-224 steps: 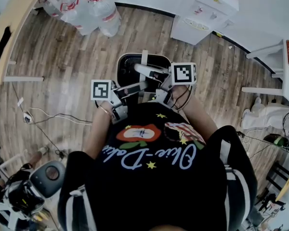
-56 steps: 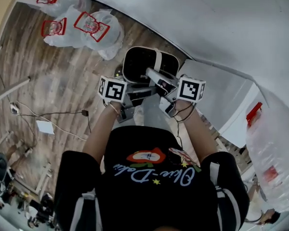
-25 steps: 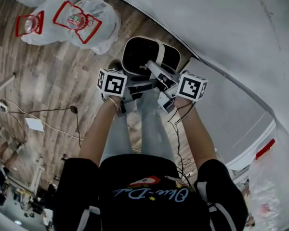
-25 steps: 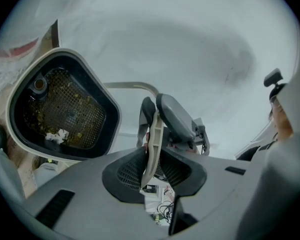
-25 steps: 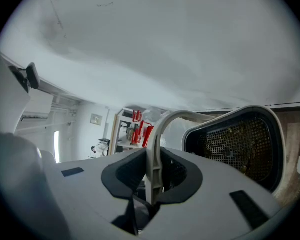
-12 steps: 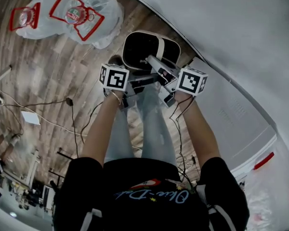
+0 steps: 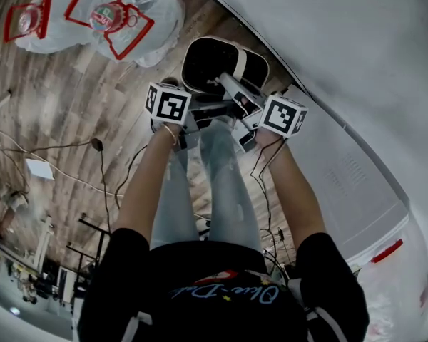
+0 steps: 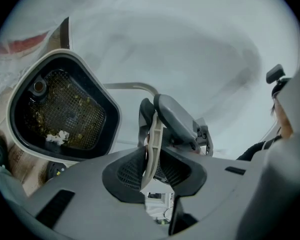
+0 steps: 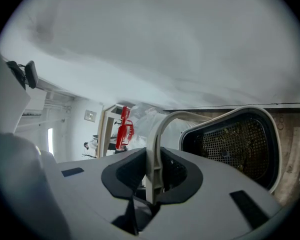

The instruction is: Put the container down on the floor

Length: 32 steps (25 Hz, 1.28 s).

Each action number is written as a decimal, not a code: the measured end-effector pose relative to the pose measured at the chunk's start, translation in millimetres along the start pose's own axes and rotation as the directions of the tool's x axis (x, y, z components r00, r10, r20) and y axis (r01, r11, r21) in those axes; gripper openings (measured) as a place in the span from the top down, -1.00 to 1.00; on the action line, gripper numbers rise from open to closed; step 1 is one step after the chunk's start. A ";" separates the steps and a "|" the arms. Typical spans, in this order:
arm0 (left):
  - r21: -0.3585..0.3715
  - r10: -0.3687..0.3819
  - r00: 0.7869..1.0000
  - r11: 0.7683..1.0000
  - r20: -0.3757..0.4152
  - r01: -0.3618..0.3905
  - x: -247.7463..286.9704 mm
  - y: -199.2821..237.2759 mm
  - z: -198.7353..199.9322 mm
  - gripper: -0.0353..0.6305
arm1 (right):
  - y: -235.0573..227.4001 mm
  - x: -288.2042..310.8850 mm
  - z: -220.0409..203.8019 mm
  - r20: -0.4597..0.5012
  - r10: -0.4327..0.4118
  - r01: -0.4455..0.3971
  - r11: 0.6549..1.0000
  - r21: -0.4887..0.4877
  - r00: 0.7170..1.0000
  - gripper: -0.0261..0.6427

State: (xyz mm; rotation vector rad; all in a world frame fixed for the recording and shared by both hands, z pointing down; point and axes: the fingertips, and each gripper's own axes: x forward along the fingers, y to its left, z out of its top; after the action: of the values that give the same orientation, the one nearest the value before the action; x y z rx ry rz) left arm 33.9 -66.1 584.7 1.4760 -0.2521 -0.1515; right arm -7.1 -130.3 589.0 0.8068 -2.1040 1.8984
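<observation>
Head view looks down past our arms at the container (image 7: 203, 66), a dark tub with a pale rim. It hangs in front of our legs over the wood floor (image 7: 71, 98), just beside a white wall (image 7: 342, 63). It is carried by its thin pale handle (image 8: 151, 136). The left gripper (image 8: 151, 159) is clamped on that strip and the right gripper (image 9: 154, 171) is clamped on it just beside the left, so the two grips almost touch. We cannot tell whether the base has met the boards, but we judge it is not yet down. With both grips so close together on one narrow strip, the tub could swing or tip, and the scraps on its mesh bottom could spill. The wall is near enough that a swing could knock the rim against it. If we let go before the base sits flat, the tub would drop or roll onto its side. A slanted pull could also let the strip slide through the pads. The bags (image 7: 107, 16) lie well apart and should not matter.
</observation>
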 end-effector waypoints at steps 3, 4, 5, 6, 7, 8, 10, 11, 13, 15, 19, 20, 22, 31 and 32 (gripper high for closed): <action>0.003 0.006 1.000 1.000 0.000 -0.006 2.3 5.5 3.1 0.65 | -4.9 3.8 3.2 0.013 0.007 -0.007 1.000 -0.002 1.000 0.75; 0.005 0.013 1.000 1.000 0.002 -0.013 2.7 9.3 4.6 0.65 | -8.4 5.3 4.0 0.014 0.000 0.000 1.000 0.000 1.000 0.75; 0.007 0.018 1.000 1.000 0.003 -0.018 3.1 13.7 6.2 0.65 | -12.6 7.0 4.6 0.014 -0.011 0.011 1.000 0.003 1.000 0.75; 0.006 0.021 1.000 1.000 0.005 -0.021 3.5 17.4 7.7 0.65 | -16.2 9.1 5.0 0.013 -0.018 0.018 1.000 0.005 1.000 0.75; 0.004 0.020 1.000 1.000 0.006 -0.020 3.7 20.2 9.1 0.65 | -19.0 11.3 5.4 0.013 -0.022 0.022 1.000 0.006 1.000 0.75; -0.001 0.017 1.000 1.000 0.006 -0.017 4.0 22.1 10.5 0.65 | -21.4 13.5 5.7 0.012 -0.024 0.024 1.000 0.005 1.000 0.75; -0.009 0.014 1.000 1.000 0.007 -0.014 4.9 26.6 13.3 0.65 | -26.5 17.7 6.5 0.010 -0.026 0.026 1.000 0.001 1.000 0.75; -0.011 0.016 1.000 1.000 0.008 -0.016 5.3 29.7 14.5 0.65 | -29.4 19.8 6.7 0.009 -0.028 0.028 1.000 0.001 1.000 0.75; -0.012 0.021 1.000 1.000 0.011 -0.021 6.1 35.9 16.8 0.65 | -35.0 23.5 7.1 0.006 -0.030 0.030 1.000 0.002 1.000 0.75; -0.011 0.026 1.000 1.000 0.015 -0.025 7.3 41.7 18.6 0.65 | -40.1 26.3 7.6 0.004 -0.031 0.031 1.000 0.001 1.000 0.75; 0.003 0.045 0.999 0.999 0.018 -0.045 9.6 53.7 22.5 0.66 | -49.8 31.4 8.5 -0.004 -0.032 0.032 0.999 0.000 0.999 0.75; 0.004 0.049 0.999 0.999 0.018 -0.049 10.1 56.7 23.8 0.66 | -52.7 32.9 8.8 -0.005 -0.034 0.034 0.999 -0.001 0.999 0.75; -0.001 0.053 0.998 0.999 0.020 -0.053 10.9 63.9 25.8 0.66 | -58.6 36.2 10.1 -0.003 -0.038 0.038 0.999 -0.002 0.999 0.75; -0.005 0.061 0.998 0.998 0.007 -0.061 13.1 86.7 29.9 0.66 | -81.4 48.7 8.6 0.014 -0.048 0.048 0.999 0.019 0.999 0.75; -0.005 0.062 0.998 0.998 0.007 -0.062 13.8 89.0 30.4 0.66 | -83.7 49.6 8.6 0.014 -0.049 0.049 0.999 0.019 0.999 0.75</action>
State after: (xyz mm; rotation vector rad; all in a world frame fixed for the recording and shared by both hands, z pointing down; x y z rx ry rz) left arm 34.7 -90.8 676.5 1.4614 -0.3027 -0.1076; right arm -3.7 -154.1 683.7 0.8707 -2.0590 1.8951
